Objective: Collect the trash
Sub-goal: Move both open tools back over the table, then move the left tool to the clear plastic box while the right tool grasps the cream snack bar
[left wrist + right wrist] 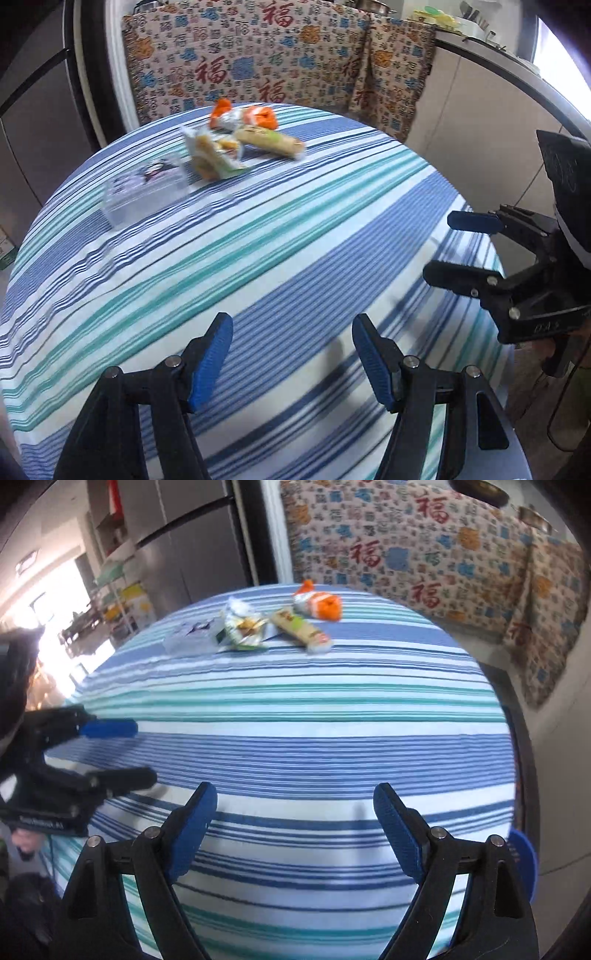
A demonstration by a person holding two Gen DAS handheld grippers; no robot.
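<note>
Several pieces of trash lie at the far side of the striped tablecloth [280, 236]: an orange-and-white wrapper [243, 116] [317, 602], a tan snack bar wrapper [271, 142] [301, 629], a crumpled green-and-yellow snack bag [212, 153] [243, 627], and a clear plastic box [146, 190] [188, 638]. My left gripper [291, 350] hovers over the near part of the table, open with nothing between its blue pads. My right gripper [295, 819] is also open and empty; it shows from the side in the left wrist view [456, 247]. The left gripper appears at the left of the right wrist view [127, 751].
A chair or bench draped in patterned fabric [280, 55] [424, 561] stands behind the table. A dark refrigerator [192, 546] is at the back left, a counter [498, 55] with kitchenware at the right. A blue object [522, 860] peeks past the table's right edge.
</note>
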